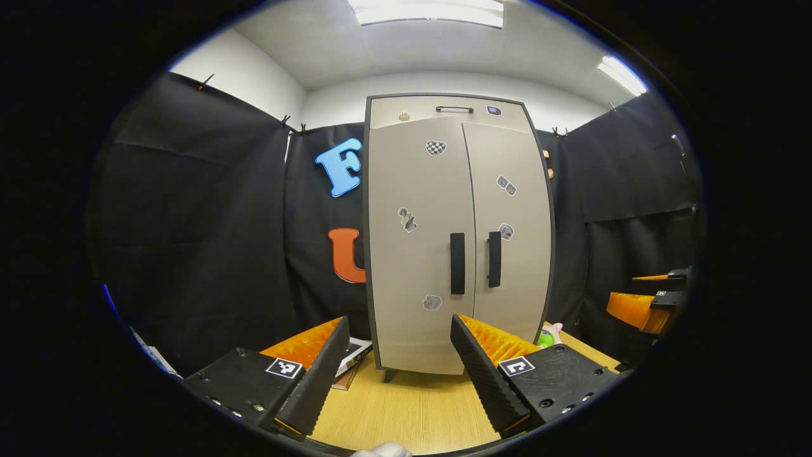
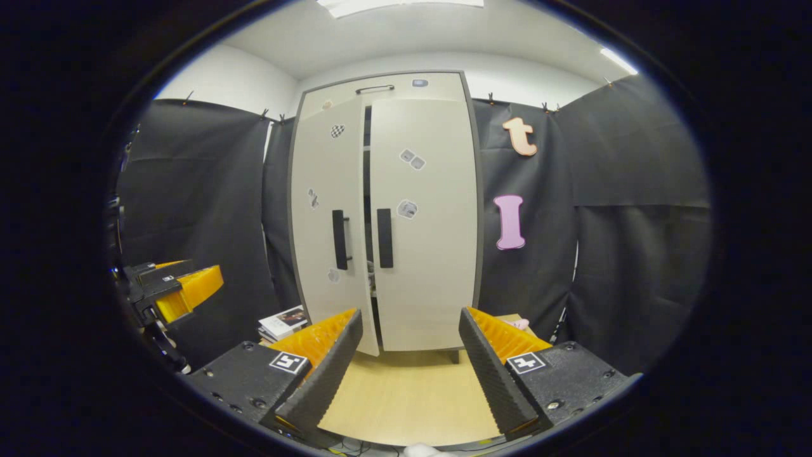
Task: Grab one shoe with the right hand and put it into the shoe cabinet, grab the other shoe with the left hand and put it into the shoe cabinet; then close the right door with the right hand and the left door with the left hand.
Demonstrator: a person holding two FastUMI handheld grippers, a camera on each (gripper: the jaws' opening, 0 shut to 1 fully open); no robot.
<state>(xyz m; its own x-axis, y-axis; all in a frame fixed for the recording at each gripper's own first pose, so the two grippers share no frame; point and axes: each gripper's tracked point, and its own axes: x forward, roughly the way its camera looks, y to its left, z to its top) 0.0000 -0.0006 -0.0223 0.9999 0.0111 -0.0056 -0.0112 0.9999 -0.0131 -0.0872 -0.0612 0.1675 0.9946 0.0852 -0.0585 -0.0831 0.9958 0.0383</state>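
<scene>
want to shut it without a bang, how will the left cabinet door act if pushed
The left door hangs slightly ajar beside the right door, so it likely swings stiffly as one flat panel. The tall cabinet stands on short legs, so a high, hard push might rock it.

I see the tall pale two-door shoe cabinet (image 1: 457, 235) standing on the light wooden table (image 1: 412, 412), backed against the black cloth wall. Stack of books (image 2: 283, 322) lies on the table left of it. Small pink-and-green toy (image 1: 549, 335) sits at its right foot. Both grippers well apart from it.
</scene>
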